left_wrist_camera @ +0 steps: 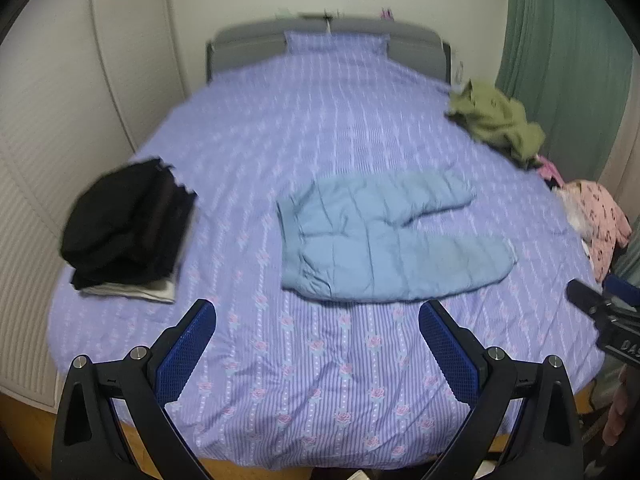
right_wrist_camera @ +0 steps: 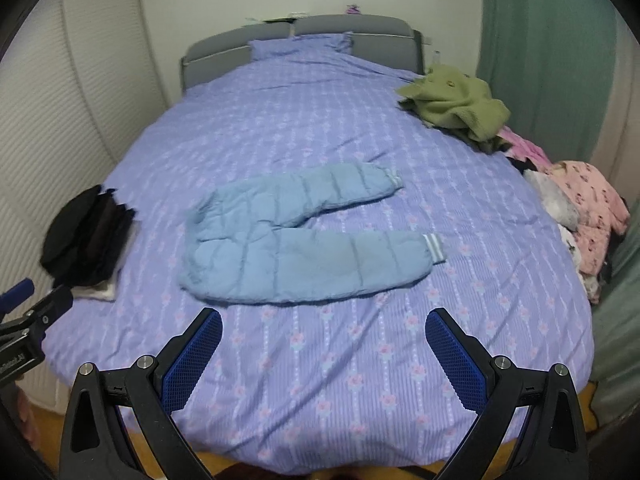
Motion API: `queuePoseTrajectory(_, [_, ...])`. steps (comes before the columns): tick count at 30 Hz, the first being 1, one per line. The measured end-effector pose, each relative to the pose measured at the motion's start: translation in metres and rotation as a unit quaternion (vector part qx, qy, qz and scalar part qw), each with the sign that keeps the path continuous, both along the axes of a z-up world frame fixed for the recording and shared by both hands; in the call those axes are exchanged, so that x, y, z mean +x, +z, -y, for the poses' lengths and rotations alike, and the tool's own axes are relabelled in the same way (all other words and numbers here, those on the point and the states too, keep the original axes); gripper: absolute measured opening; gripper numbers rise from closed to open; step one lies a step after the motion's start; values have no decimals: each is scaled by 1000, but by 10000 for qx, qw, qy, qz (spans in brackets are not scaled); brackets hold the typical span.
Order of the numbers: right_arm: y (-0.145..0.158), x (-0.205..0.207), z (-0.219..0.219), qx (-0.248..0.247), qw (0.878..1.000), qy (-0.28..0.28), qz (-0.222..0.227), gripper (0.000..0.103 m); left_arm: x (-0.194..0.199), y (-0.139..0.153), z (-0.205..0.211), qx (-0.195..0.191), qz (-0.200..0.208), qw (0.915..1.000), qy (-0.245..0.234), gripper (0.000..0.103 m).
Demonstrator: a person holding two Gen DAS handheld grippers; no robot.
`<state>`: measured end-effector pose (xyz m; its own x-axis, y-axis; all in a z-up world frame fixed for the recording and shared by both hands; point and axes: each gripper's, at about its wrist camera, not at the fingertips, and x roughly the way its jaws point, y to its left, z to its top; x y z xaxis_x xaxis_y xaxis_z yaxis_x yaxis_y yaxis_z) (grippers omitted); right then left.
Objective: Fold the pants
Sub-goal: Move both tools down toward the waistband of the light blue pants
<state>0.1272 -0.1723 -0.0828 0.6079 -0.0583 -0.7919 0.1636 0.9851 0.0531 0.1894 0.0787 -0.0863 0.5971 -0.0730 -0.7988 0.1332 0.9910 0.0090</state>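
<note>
While both the left gripper (left_wrist_camera: pixel 316 344) and right gripper (right_wrist_camera: pixel 324 350) hang spread wide and empty, the blue pants (right_wrist_camera: pixel 296 236) lie flat at 12 o'clock, well apart from the fingertips.

Pants (right_wrist_camera: pixel 304 236) were light blue — cuffs striped white; bedspread (right_wrist_camera: pixel 320 380) lilac, striped with pink roses; clothes stack (right_wrist_camera: pixel 88 236) black.

Blue padded pants (right_wrist_camera: pixel 296 236) spread flat on the bed (right_wrist_camera: pixel 320 120).
The right gripper (right_wrist_camera: pixel 324 340) is held open above the bedspread, nothing gripped.
</note>
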Motion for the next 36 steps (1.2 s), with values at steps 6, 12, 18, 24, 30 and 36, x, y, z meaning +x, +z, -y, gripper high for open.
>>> queuePoseTrajectory(6, [-38, 36, 20, -143, 9989, -250, -371, 103, 43, -50, 7, -93, -739, 9971, 171, 103])
queuePoseTrajectory(12, [-87, 77, 49, 127, 9964, -208, -818, 103, 74, -100, 25, -116, -1076, 9932, 435, 103])
queuePoseTrajectory(18, [-136, 120, 76, 388, 9912, -110, -1263, 102, 106, -149, 39, -456, -1545, 9826, 922, 103])
queuePoseTrajectory(24, [-187, 159, 104, 651, 9835, -292, -1664, 96, 139, -199, 43, -904, -2081, 9615, 1548, 100])
queuePoseTrajectory(30, [-229, 182, 132, 891, 9726, -731, -2017, 96, 156, -238, 44, -1099, -2620, 9414, 1818, 100])
queuePoseTrajectory(36, [-264, 193, 149, 966, 9628, -991, -2322, 87, 172, -267, 49, -1327, -2968, 9254, 1945, 96])
